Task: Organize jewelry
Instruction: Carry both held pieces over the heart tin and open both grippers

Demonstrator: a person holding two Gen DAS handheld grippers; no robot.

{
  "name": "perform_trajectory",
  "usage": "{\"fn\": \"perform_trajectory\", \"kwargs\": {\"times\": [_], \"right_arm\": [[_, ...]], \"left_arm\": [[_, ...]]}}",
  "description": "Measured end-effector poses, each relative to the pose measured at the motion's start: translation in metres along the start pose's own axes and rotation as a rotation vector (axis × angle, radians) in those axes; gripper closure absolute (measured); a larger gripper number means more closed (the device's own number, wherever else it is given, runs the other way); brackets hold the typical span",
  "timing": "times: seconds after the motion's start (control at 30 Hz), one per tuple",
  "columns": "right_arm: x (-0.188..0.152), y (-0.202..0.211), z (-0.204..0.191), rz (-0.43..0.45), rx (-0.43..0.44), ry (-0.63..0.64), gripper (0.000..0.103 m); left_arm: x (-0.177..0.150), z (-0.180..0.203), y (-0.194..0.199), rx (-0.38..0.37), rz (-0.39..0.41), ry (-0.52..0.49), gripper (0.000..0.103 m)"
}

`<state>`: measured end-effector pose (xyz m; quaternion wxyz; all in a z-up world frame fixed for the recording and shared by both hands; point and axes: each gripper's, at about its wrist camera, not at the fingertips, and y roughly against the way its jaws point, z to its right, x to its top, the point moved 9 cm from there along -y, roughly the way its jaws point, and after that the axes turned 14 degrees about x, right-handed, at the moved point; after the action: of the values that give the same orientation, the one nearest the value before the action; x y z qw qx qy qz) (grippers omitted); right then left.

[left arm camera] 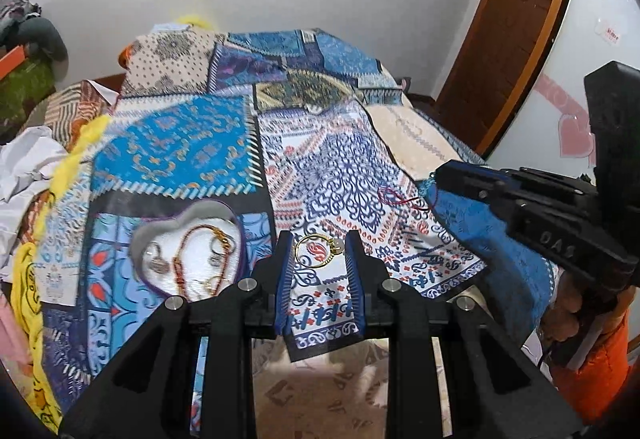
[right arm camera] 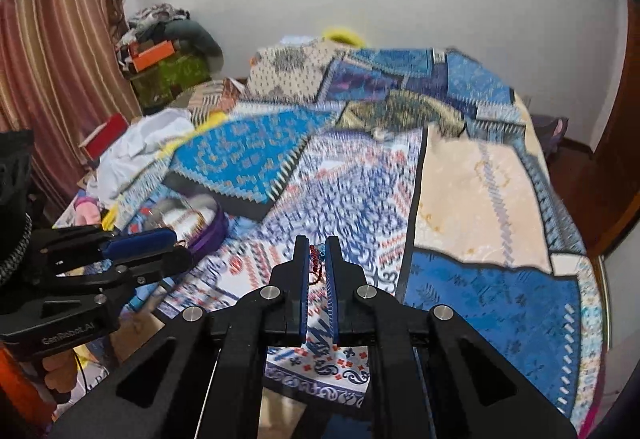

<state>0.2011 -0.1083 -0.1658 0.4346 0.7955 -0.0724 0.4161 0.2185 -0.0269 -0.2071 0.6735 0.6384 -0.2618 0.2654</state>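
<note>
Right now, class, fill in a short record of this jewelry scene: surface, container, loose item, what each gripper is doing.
surface: patchwork-patterned bedspread
container: heart-shaped jewelry box, open, purple rim, white lining, holding a beaded chain and earrings
loose item: gold ring lying on the bedspread, to the right of the box
left gripper: open, fingers either side of the gold ring, not closed on it
right gripper: fingers nearly together on a red cord bracelet; its loop trails out over the bedspread in the left wrist view

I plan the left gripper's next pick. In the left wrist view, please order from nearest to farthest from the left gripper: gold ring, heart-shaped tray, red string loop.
1. gold ring, just ahead, between the fingertips
2. heart-shaped tray, left
3. red string loop, farther ahead, right
</note>
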Motion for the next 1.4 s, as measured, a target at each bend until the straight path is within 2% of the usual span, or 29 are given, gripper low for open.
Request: {"fn": "perform_trajectory", "kwargs": {"times": [0.4, 0.7, 1.03, 1.4], "right_arm": [[0.031, 0.020, -0.050, 0.089, 0.018, 0.082, 0.096], [0.043, 0.003, -0.086, 0.102, 0.087, 0.114, 0.096], [0.027, -0.056, -0.113, -0.010, 0.175, 0.126, 0.096], [0.019, -0.102, -0.114, -0.103, 0.201, 0.103, 0.096]], "left_arm": [[0.018, -0.041, 0.050, 0.052, 0.120, 0.044, 0.078], [0.014, -0.084, 0.053, 0.105, 0.127, 0.103, 0.078], [-0.001, -0.113, 0.035, 0.135, 0.085, 0.146, 0.078], [-0.017, -0.113, -0.006, 0.108, 0.000, 0.136, 0.078]]}}
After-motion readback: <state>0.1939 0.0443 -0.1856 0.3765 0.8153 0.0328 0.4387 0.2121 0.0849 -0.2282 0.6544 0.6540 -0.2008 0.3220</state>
